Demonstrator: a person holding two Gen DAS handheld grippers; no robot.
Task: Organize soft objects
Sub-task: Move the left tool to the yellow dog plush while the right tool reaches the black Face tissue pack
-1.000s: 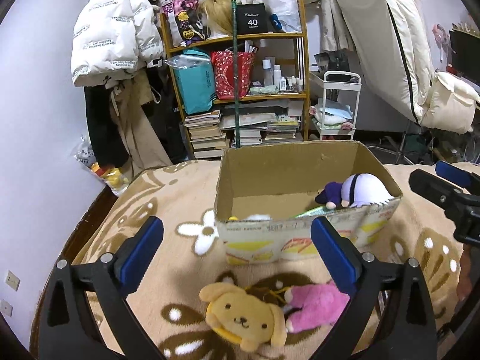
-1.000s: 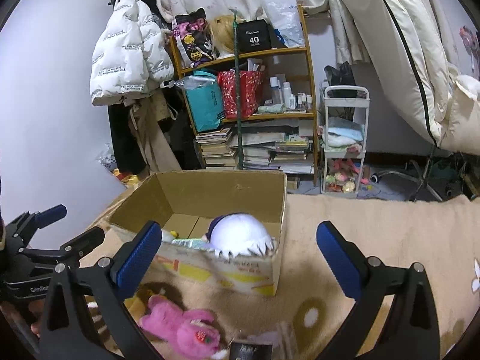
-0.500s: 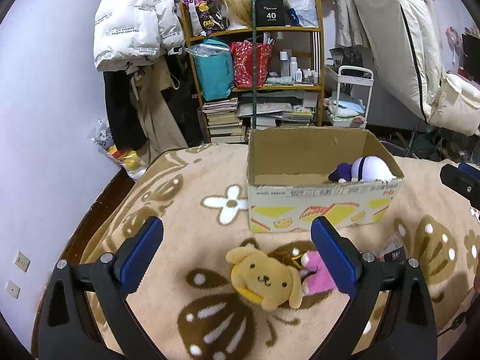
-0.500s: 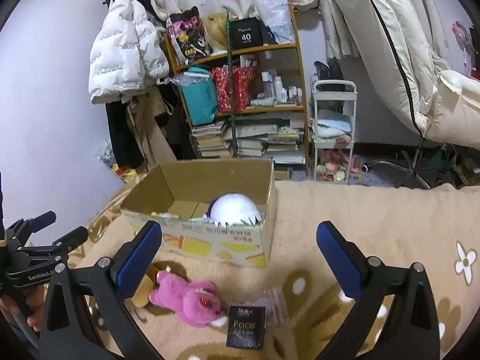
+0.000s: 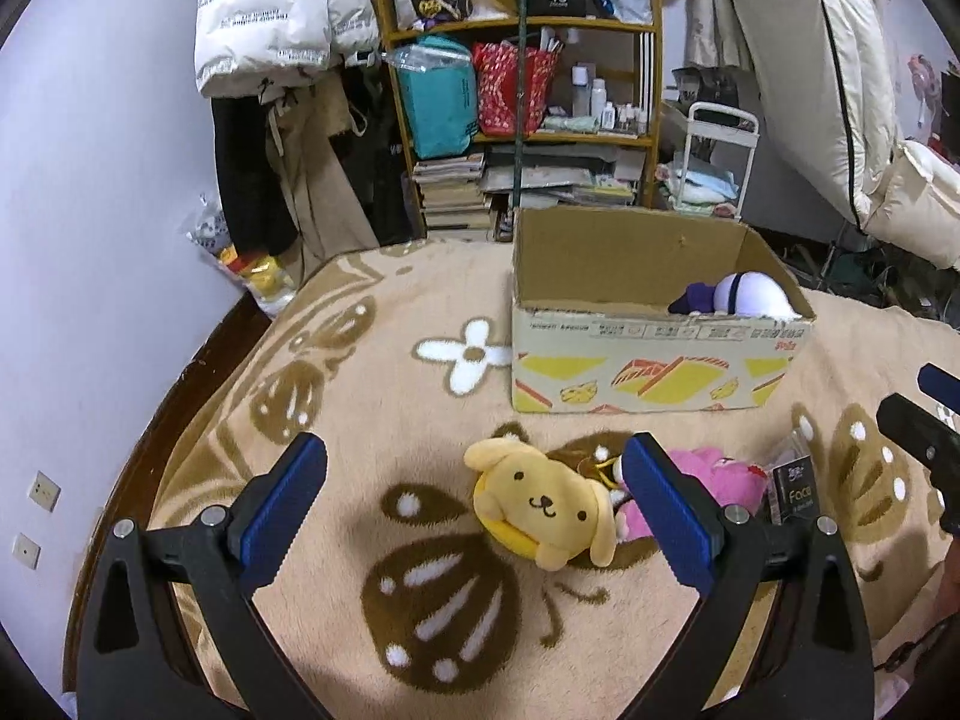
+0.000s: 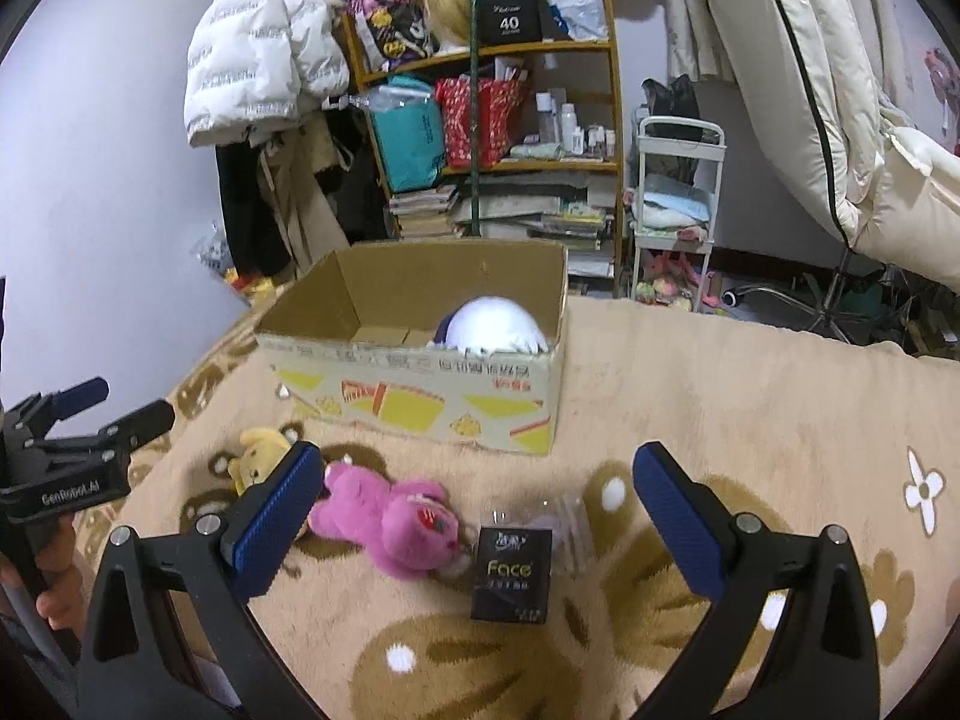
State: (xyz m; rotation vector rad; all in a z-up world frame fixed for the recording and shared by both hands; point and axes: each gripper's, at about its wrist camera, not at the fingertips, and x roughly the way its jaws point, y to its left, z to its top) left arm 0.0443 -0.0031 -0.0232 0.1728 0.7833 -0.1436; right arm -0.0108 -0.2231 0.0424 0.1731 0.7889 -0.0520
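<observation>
Between the blue pads of the left tool (image 5: 474, 501), and nearest of all, sits the yellow dog plush (image 5: 543, 507), face up on the patterned blanket (image 5: 372, 420), a touch toward the pad at 3 o'clock. That tool is spread wide and holds nothing. The plush's long axis runs from about 10 o'clock, where the ear pokes out, to 4 o'clock, so it lies slantwise across the gap rather than square to the pads.

Over to the right tool (image 6: 474, 510), also gaping wide and empty. The pink bear plush (image 6: 390, 519) lies just ahead of it, toward 10 o'clock, partly tucked behind the left-side pad, its body stretched roughly 10 to 4 o'clock. In the left wrist view the bear touches the yellow dog's 3 o'clock side. A small black box marked "Face" (image 6: 511, 575) rests near the centre of the right tool's gap, just beside the bear, with a clear wrapper (image 6: 567, 525) behind it.

My call: the left hand is the better placed for the dog, the right for the bear, though each would need a slight twist to meet its plush squarely.

Farther off at 12 o'clock stands the cardboard box (image 5: 654, 372), open-topped, with a white and purple plush (image 5: 741, 295) already inside at its right end. Beyond it, a cluttered shelf (image 5: 528, 90).
</observation>
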